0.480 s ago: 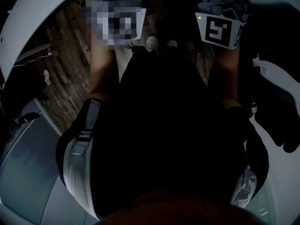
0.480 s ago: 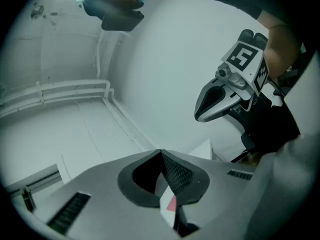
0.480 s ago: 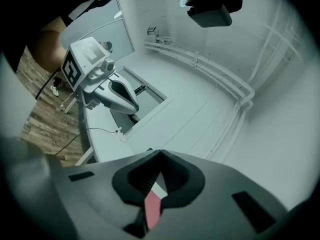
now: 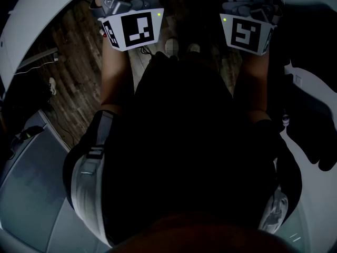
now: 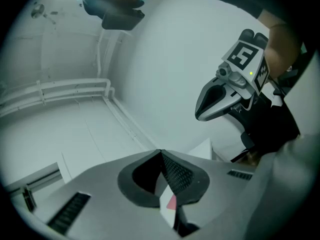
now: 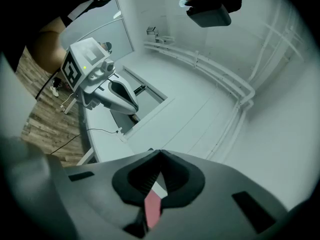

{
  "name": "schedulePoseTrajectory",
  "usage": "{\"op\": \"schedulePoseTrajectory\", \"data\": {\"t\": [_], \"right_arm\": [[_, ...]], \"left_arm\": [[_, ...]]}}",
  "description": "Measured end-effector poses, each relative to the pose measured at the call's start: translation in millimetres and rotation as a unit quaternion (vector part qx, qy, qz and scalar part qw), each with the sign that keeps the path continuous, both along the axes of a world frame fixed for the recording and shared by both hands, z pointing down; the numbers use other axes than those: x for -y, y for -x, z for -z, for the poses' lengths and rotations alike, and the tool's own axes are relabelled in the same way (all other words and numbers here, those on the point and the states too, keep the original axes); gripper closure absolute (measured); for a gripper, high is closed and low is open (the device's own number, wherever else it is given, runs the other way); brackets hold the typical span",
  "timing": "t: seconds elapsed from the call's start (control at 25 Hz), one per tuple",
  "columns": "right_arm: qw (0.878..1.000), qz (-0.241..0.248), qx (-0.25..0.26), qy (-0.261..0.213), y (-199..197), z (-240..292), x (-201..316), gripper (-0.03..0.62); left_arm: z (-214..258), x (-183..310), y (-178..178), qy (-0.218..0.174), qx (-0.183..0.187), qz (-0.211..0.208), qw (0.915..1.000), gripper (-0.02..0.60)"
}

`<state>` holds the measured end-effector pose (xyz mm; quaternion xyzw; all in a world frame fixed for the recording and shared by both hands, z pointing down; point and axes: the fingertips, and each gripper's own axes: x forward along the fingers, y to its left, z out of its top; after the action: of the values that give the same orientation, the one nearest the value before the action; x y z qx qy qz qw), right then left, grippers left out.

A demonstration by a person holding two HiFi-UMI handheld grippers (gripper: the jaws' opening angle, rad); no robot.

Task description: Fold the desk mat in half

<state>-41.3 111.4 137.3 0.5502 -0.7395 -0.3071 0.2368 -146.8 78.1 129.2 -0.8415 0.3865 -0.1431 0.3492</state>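
I cannot pick out the desk mat with certainty in any view. In the head view both hands are held out in front of a dark-clothed torso, above a wooden floor [image 4: 79, 62]. The left gripper's marker cube [image 4: 131, 29] and the right gripper's marker cube [image 4: 246, 33] sit near the top edge, and the jaws run out of frame. In the left gripper view my left gripper [image 5: 161, 153] is shut with nothing between the pads, pointing at a white wall. My right gripper [image 6: 159, 153] is likewise shut and empty. Each gripper view shows the other gripper [image 5: 227, 91] [image 6: 102, 84] beside it.
A grey-blue flat surface [image 4: 31, 194] lies at the lower left of the head view. White curved tabletops [image 4: 26, 20] [image 4: 316, 141] flank the person. Cables [image 4: 31, 67] trail over the floor. White pipes [image 6: 220, 74] run along the wall.
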Motion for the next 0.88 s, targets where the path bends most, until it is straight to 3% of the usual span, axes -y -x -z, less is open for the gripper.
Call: {"op": "schedulePoseTrajectory", "data": {"t": [0.88], "right_arm": [[1.0,-0.02,-0.01,-0.005,33.9,-3.6,17.3,0.563]], "left_arm": [[-7.3,21.8,34.0,0.007,-0.013,-0.012,0.9998,0.569]]}}
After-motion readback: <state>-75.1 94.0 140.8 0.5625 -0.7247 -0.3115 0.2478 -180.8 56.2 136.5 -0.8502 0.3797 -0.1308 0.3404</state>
